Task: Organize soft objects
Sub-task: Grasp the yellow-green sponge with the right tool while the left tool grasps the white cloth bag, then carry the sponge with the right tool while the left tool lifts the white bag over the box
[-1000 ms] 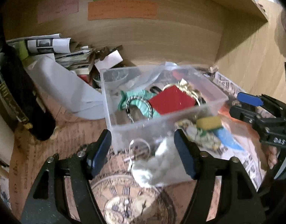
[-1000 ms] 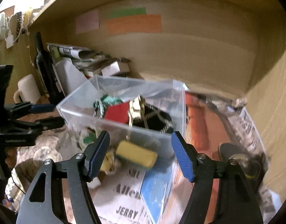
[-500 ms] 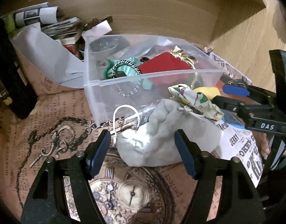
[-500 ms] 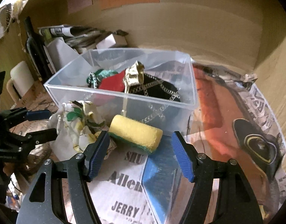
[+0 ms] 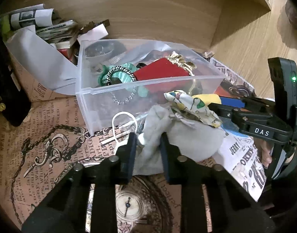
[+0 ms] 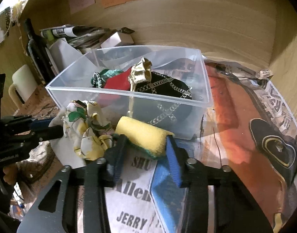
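**Both tools have closed on soft things in front of the clear bin**

Half a second ago both our tools stood spread wide and empty; now each has clamped something. That is the change that matters: we have gone from reaching to holding, and the lifts can start.

Left of the clear plastic bin (image 5: 148, 89), a dark chain with a key charm (image 5: 51, 147) lies loose on the printed table cover (image 5: 41, 116), untouched. Just in front of the bin's near wall, our left tool (image 5: 147, 145) now pinches a fold of the grey cloth pouch (image 5: 187, 137), its pads pressed into the fabric. The floral cloth (image 6: 86, 128) rests on top of the pouch, against the bin's front, and no tool grips it.

Further right along the bin's front wall, our right tool (image 6: 143, 147) has squeezed onto the yellow sponge (image 6: 142, 134), which bulges slightly between the pads.

Inside the bin sit a red pouch (image 6: 117, 83), a gold crumpled piece and chains. We judge the pouch and sponge are bound for the bin next; the floral cloth may slide off as the pouch rises.
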Motion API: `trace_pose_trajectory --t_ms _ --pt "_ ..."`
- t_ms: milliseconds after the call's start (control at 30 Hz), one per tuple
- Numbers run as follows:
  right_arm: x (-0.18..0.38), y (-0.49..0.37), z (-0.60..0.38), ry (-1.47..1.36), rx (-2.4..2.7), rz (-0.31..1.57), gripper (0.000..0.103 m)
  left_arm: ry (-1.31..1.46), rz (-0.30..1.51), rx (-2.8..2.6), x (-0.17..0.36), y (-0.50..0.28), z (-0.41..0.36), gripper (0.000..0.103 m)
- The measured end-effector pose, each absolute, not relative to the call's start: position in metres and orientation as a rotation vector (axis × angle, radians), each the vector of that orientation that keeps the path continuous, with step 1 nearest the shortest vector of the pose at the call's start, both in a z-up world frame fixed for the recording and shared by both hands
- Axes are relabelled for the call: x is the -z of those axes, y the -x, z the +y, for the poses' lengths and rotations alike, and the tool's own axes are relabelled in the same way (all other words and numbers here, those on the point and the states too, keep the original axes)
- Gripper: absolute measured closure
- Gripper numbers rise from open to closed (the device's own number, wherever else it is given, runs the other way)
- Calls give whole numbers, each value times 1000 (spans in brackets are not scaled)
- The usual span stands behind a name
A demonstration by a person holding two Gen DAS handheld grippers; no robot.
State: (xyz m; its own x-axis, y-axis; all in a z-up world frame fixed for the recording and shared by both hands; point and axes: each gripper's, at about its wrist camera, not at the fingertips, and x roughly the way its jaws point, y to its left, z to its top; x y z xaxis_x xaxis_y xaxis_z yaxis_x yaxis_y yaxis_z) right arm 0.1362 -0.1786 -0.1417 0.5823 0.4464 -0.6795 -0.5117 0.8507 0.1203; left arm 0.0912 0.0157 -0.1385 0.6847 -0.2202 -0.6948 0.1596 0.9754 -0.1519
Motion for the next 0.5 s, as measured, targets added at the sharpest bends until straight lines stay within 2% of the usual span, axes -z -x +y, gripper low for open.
trace_pose_trajectory --t_ms 133,500 --pt "134 -130 -185 74 -548 728 69 69 754 182 128 -81 17 85" --pt "94 -108 -202 47 -529 576 69 62 585 118 73 -52 28 85"
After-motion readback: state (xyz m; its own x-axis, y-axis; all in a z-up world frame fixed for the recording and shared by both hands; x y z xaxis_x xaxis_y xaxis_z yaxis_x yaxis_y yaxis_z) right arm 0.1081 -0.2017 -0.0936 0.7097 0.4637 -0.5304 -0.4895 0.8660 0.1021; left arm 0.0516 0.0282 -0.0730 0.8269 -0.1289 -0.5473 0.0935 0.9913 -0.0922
